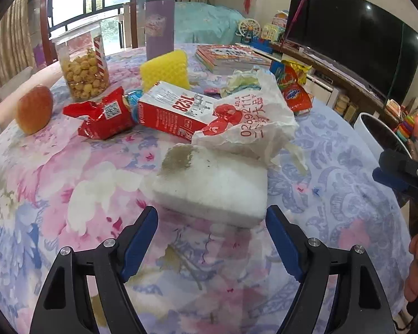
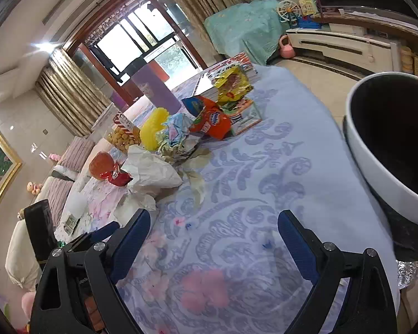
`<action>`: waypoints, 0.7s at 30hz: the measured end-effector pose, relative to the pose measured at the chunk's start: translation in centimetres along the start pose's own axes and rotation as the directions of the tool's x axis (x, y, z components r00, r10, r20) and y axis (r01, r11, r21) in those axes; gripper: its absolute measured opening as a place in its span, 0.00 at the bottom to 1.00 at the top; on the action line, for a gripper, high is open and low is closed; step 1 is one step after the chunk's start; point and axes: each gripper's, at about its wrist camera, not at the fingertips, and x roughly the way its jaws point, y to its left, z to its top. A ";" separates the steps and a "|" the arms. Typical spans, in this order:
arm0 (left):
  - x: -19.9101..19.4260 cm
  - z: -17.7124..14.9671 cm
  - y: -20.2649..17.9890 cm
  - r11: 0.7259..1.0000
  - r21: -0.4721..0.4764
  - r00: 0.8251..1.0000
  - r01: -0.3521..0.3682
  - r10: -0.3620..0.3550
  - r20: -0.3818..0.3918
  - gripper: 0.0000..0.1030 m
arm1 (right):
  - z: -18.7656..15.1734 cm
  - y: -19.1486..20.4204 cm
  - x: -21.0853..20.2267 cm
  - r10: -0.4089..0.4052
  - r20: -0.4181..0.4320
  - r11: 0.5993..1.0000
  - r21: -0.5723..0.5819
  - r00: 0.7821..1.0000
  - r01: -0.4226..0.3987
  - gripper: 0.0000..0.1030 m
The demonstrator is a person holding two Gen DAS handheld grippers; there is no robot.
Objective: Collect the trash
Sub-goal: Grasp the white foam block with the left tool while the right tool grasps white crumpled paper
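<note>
Trash litters the middle of the floral tabletop (image 1: pixel 69 194): a crumpled white wrapper (image 1: pixel 253 119) lies on a white foam block (image 1: pixel 214 186), touching a red-and-white carton (image 1: pixel 172 111) beside a red snack bag (image 1: pixel 103 117). Behind them stand a popcorn jar (image 1: pixel 82 64), an apple (image 1: pixel 34 108) and a yellow sponge (image 1: pixel 164 69). The left gripper (image 1: pixel 211 239) hangs before the foam block with fingers apart and empty; the right gripper (image 2: pixel 214 245), fingers likewise apart, hangs near a white bin (image 2: pixel 390 150).

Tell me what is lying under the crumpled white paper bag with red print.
The crumpled white paper bag rests partly on the white foam block and overlaps one end of the red carton. Whatever else lies beneath is covered.
</note>
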 end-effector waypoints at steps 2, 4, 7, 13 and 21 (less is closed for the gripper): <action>0.1 0.3 0.0 1.000 -0.003 1.000 0.012 -0.012 0.006 0.67 | 0.2 0.3 0.3 0.008 -0.003 1.000 -0.003 1.000 -0.008 0.91; 0.5 0.6 0.6 0.998 -0.012 0.998 0.056 -0.056 0.007 0.51 | 0.5 0.7 0.7 0.017 -0.005 1.000 -0.008 1.000 -0.017 0.91; 0.3 0.5 1.2 0.997 0.010 0.997 0.077 -0.077 0.023 0.36 | 0.7 1.6 1.4 0.039 -0.007 0.999 -0.025 0.999 -0.040 0.91; -1.3 -0.9 2.4 0.996 0.078 0.998 0.037 -0.040 0.045 0.26 | 1.1 4.4 3.7 0.096 -0.036 0.992 -0.079 0.995 -0.098 0.91; -3.2 -2.8 6.6 0.998 -0.055 1.000 0.000 0.002 0.028 0.27 | 1.2 6.6 7.6 0.129 -0.107 0.983 -0.114 0.986 -0.141 0.90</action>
